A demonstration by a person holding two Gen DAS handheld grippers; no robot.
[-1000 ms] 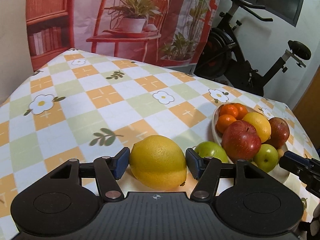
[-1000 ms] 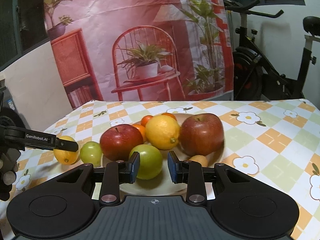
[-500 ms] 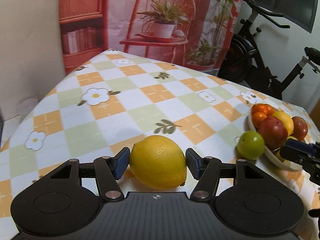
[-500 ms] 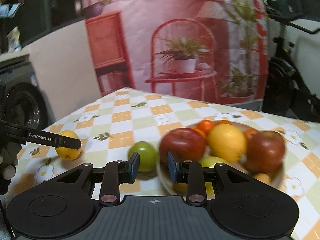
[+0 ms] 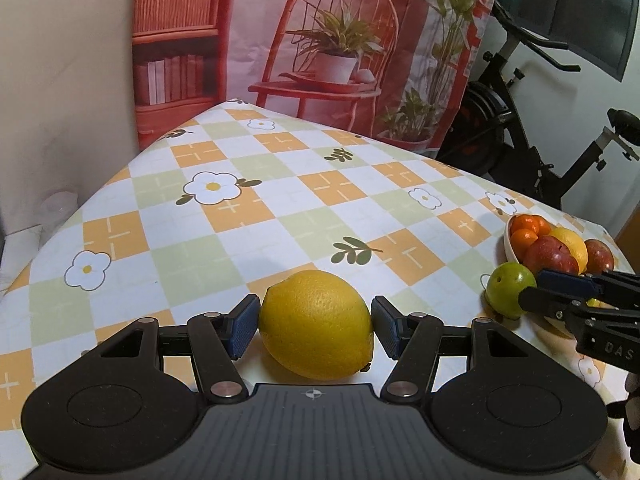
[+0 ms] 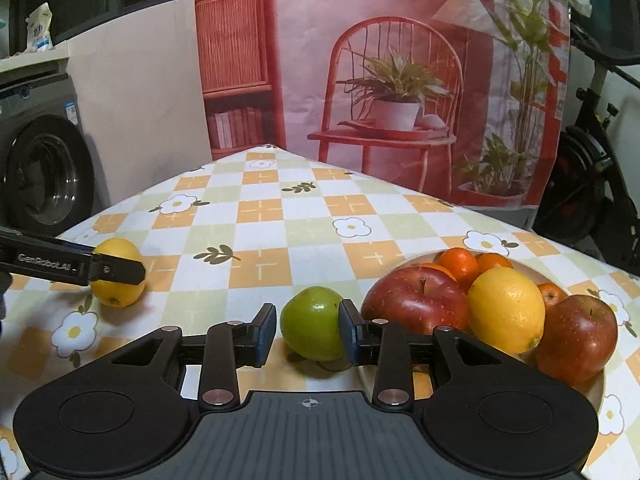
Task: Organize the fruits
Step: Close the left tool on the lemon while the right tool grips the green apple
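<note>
A yellow lemon (image 5: 316,324) sits low over the checked tablecloth with my left gripper (image 5: 316,320) shut on it, one blue pad on each side. In the right wrist view that lemon (image 6: 118,280) lies at the left, with the left gripper's finger (image 6: 116,270) across it. A green apple (image 6: 312,322) rests on the cloth just left of the white fruit bowl (image 6: 592,384). My right gripper (image 6: 308,332) straddles it, jaws opening; a gap shows at the left pad. The left wrist view shows the green apple (image 5: 510,294) with the right gripper (image 5: 536,292) at it.
The bowl (image 5: 509,240) holds two red apples (image 6: 416,300), another lemon (image 6: 506,308) and several small oranges (image 6: 460,264). The table's far and left edges fall away to a wall, a printed backdrop, a washing machine (image 6: 44,172) and an exercise bike (image 5: 540,152).
The left gripper has carried the lemon leftward, away from the bowl. The right gripper swung left from over the bowl to the green apple, and its jaws have widened.
</note>
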